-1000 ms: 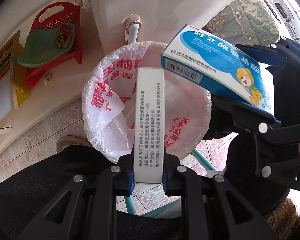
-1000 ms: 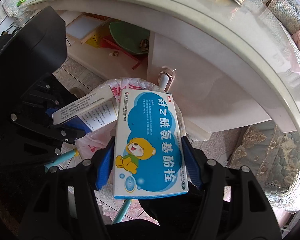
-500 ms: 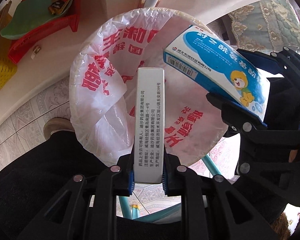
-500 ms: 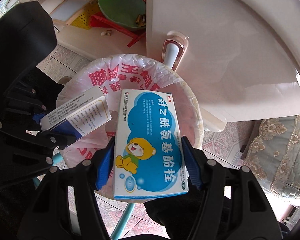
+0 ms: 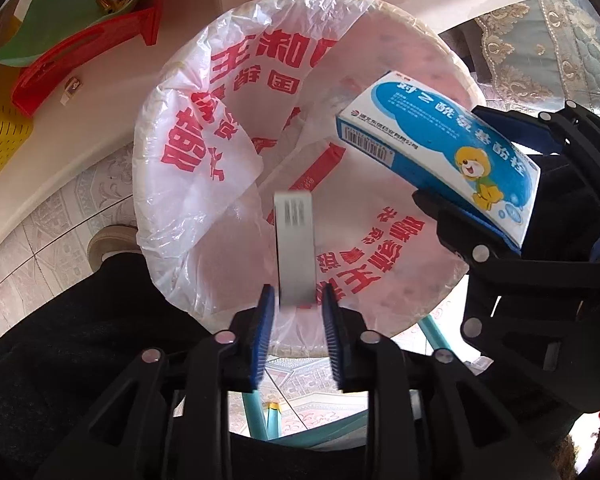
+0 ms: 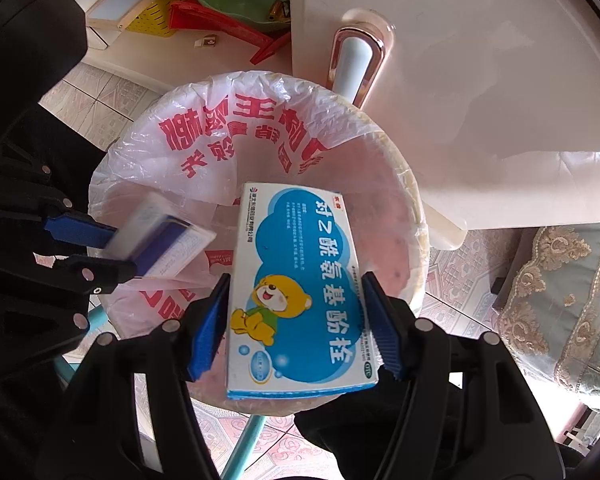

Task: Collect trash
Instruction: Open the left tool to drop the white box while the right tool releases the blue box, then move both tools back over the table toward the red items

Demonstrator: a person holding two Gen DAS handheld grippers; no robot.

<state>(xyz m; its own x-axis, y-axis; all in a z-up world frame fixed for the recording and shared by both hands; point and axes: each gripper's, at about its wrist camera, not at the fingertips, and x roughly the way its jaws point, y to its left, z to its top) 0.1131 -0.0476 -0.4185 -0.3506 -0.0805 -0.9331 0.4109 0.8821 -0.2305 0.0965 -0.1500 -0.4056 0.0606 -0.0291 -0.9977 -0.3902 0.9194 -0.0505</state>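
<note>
A round trash bin lined with a white plastic bag with red print [image 5: 188,184] [image 6: 204,148] lies below both grippers. My left gripper [image 5: 296,300] is open; a narrow white box [image 5: 294,248] is blurred, slipping out between its pads over the bin. It also shows in the right wrist view [image 6: 168,240]. My right gripper [image 6: 296,312] holds a blue and white medicine box with a cartoon bear [image 6: 300,292] [image 5: 440,148] over the bin's right part. Another red and white box [image 5: 320,168] lies in the bin.
A white cabinet door with a pink handle [image 6: 356,60] stands just behind the bin. A red plastic stool with a green tray [image 5: 80,40] is at the back left. A patterned cloth [image 6: 572,300] hangs at the right. Tiled floor surrounds the bin.
My left gripper has opened and the white box is dropping away from it into the bin. Both grippers have come lower over the bin. The right gripper still holds the blue box.
</note>
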